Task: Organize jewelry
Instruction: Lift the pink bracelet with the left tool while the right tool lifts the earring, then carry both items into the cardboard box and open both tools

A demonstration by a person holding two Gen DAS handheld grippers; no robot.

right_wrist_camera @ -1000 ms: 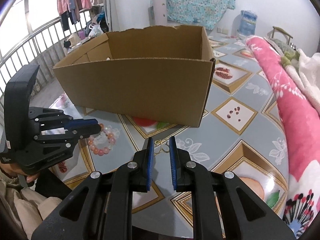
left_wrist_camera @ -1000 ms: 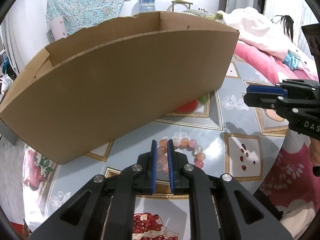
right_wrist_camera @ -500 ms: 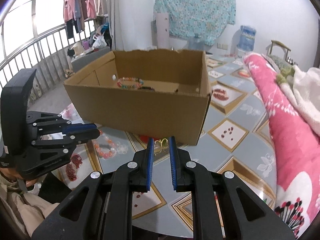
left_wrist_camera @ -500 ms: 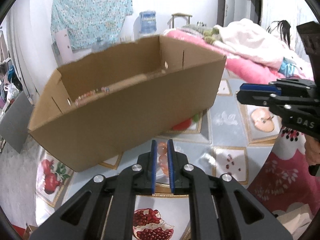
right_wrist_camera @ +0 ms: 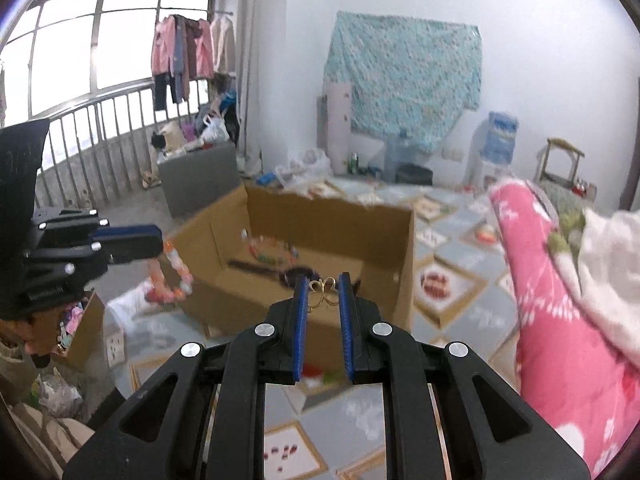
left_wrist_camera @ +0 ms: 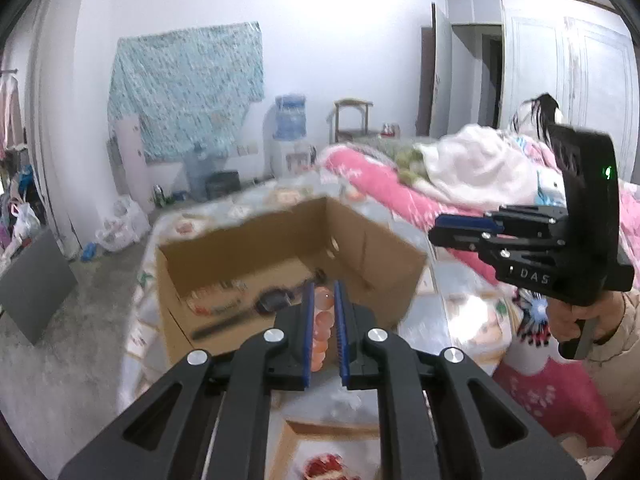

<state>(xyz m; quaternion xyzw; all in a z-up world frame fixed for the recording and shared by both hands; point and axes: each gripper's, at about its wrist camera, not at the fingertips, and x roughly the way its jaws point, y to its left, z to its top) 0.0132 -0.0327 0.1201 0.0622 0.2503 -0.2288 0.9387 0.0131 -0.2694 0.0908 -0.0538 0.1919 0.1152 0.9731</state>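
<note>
My left gripper (left_wrist_camera: 322, 286) is shut on a pink and orange bead bracelet (left_wrist_camera: 323, 320). In the right wrist view that bracelet (right_wrist_camera: 170, 276) hangs in a loop below the left gripper (right_wrist_camera: 158, 236). My right gripper (right_wrist_camera: 323, 278) is shut on a small gold wire ornament (right_wrist_camera: 323, 294) shaped like a butterfly. Both grippers are raised above the table, just short of an open cardboard box (left_wrist_camera: 400, 276) (right_wrist_camera: 404, 240). On the box floor lie a multicoloured bead bracelet (right_wrist_camera: 272, 250) and dark items (right_wrist_camera: 298, 274).
The table carries a blue cloth with fruit pictures (right_wrist_camera: 440, 280). Pink and white bedding (right_wrist_camera: 560, 300) is piled at the right. A hand (left_wrist_camera: 572, 318) grips the right gripper's handle. Floor clutter, a water dispenser (left_wrist_camera: 290, 136) and a railing (right_wrist_camera: 100, 140) lie beyond.
Both grippers rose from the tabletop and tilted up, lifting the bracelet and the gold ornament. The box interior and far room came into view.
</note>
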